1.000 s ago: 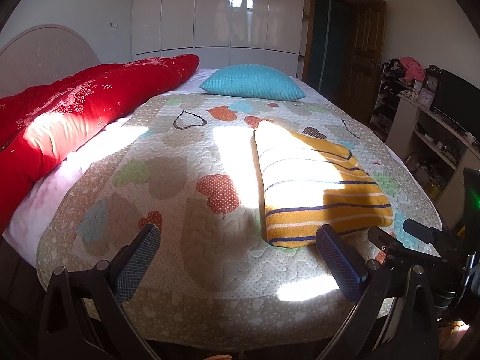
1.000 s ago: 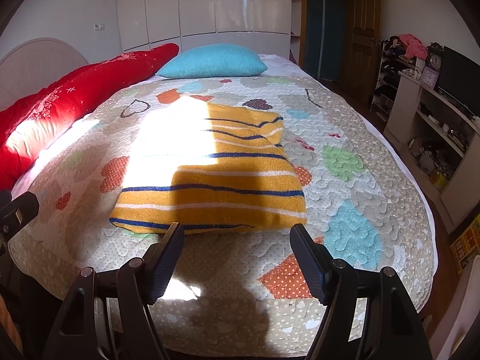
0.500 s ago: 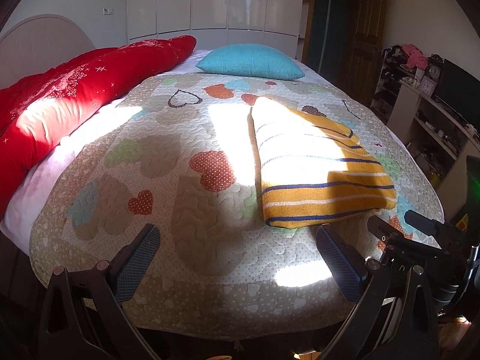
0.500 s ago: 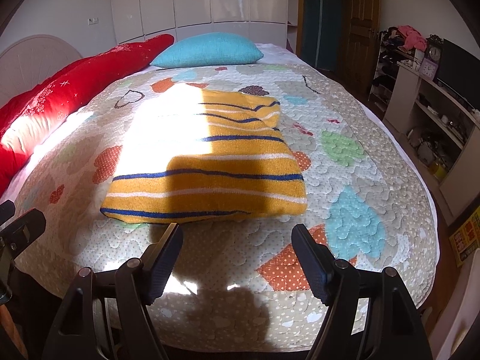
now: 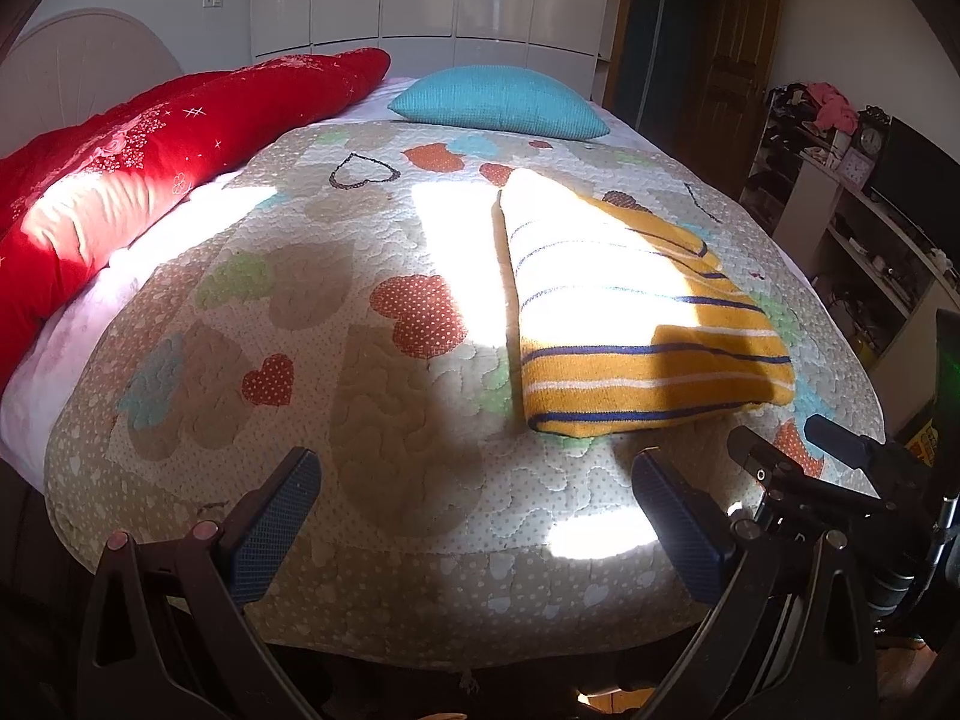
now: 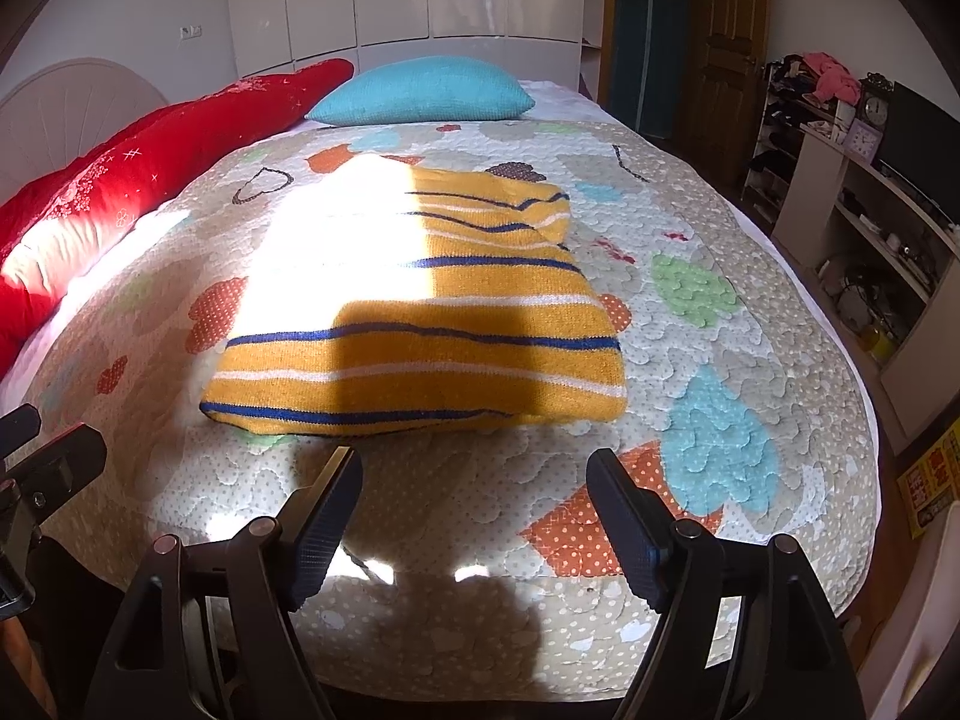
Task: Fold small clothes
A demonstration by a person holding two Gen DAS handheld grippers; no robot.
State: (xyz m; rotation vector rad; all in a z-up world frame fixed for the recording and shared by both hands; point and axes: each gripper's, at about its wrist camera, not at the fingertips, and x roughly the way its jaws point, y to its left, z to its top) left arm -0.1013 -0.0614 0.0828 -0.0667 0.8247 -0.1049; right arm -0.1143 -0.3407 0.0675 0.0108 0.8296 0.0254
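A folded yellow garment (image 5: 648,348) with blue and white stripes lies flat on the heart-patterned quilt (image 5: 372,420), partly in bright sunlight. In the right wrist view the garment (image 6: 420,330) lies just beyond my right gripper (image 6: 474,459), which is open and empty above the quilt (image 6: 708,432). My left gripper (image 5: 474,468) is open too, with nothing between its fingers, and hangs over the bed's near edge, left of the garment. Neither gripper touches the cloth.
A red duvet (image 5: 120,180) runs along the bed's left side, and a blue pillow (image 5: 498,102) lies at the head. Shelves with clutter (image 6: 870,228) stand to the right of the bed. White wardrobe doors and a wooden door (image 6: 726,48) stand behind.
The left wrist view has tilted a little, so more of the bed's near edge shows. The garment lies as before. Both grippers stay open near the bed's front edge.
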